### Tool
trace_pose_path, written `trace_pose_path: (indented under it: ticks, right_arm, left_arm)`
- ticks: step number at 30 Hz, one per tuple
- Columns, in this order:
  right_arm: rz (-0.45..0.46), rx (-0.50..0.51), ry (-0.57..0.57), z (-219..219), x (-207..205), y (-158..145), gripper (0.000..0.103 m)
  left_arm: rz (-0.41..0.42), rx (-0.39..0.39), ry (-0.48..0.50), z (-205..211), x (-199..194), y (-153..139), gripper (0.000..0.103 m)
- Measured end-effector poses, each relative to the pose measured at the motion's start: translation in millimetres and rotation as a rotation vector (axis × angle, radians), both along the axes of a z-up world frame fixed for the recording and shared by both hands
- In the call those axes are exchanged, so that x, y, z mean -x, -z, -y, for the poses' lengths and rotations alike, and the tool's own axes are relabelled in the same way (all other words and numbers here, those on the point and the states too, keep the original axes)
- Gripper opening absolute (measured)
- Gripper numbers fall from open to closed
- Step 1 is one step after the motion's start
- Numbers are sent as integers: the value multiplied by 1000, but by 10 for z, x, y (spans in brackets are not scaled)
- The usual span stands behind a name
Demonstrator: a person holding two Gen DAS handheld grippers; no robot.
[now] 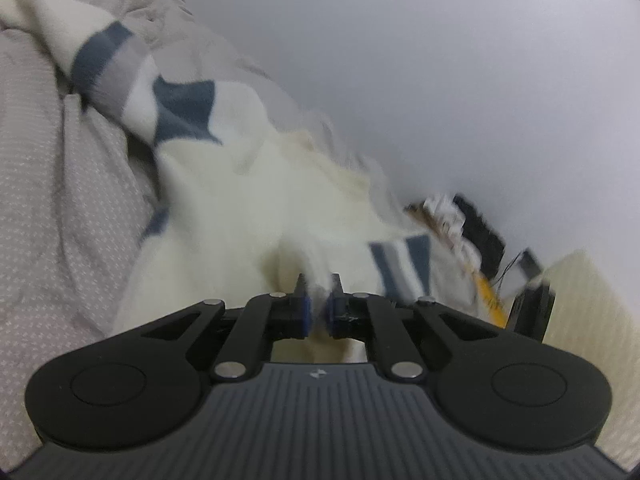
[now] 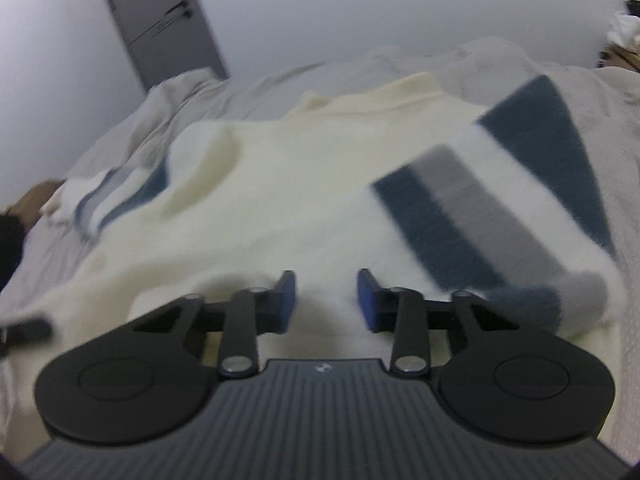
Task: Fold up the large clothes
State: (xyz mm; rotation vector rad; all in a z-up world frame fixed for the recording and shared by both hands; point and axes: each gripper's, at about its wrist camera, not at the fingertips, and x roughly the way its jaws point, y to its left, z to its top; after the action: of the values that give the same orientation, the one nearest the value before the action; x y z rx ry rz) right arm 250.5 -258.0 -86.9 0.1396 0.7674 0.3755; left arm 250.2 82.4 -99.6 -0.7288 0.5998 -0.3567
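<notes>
A cream knit sweater [image 1: 240,208] with dark blue and grey stripes lies spread on the bed. In the left wrist view its striped sleeve [image 1: 108,68] runs off to the upper left. My left gripper [image 1: 318,280] is shut on a pinch of the cream fabric at the sweater's near edge. In the right wrist view the sweater [image 2: 300,184] fills the middle, with a striped sleeve [image 2: 480,216] folded over its right side. My right gripper [image 2: 327,280] sits low on the near hem, its blue pads [image 2: 288,300] apart with cream fabric between them, not visibly pressed.
A grey patterned bed cover [image 1: 48,168] lies under the sweater and reaches the pale wall [image 1: 440,60]. Cluttered items and cables [image 1: 472,236] sit by the wall at the right. A tall grey panel [image 2: 160,20] stands behind the bed.
</notes>
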Motion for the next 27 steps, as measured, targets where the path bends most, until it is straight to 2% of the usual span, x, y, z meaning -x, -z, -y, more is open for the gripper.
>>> trace_pose_path:
  ticks: [2, 5, 8, 11, 16, 19, 26, 27]
  right_arm:
    - [-12, 19, -16, -56, 105, -16, 27]
    - [-48, 48, -73, -162, 242, 30, 26]
    - [-71, 99, -127, -298, 370, 88, 26]
    - [-49, 142, -111, -395, 467, 102, 26]
    - [-58, 108, -47, -370, 473, 154, 26]
    - [-51, 75, -1, -356, 493, 184, 26]
    - [-16, 1, 91, -291, 704, 83, 28]
    - [-8, -13, 102, -270, 747, 55, 28]
  left_arm:
    - [10, 23, -15, -65, 25, -44, 9]
    - [25, -22, -38, -116, 47, -137, 8]
    - [4, -42, -50, -159, 61, -126, 8]
    - [-11, -142, -71, -130, 44, -113, 8]
    - [-103, -298, -82, -68, -59, 57, 9]
    - [-145, -356, -74, -24, -115, 177, 9]
    - [-130, -388, -74, 0, -91, 173, 10]
    - [-130, -394, -76, 7, -82, 161, 13]
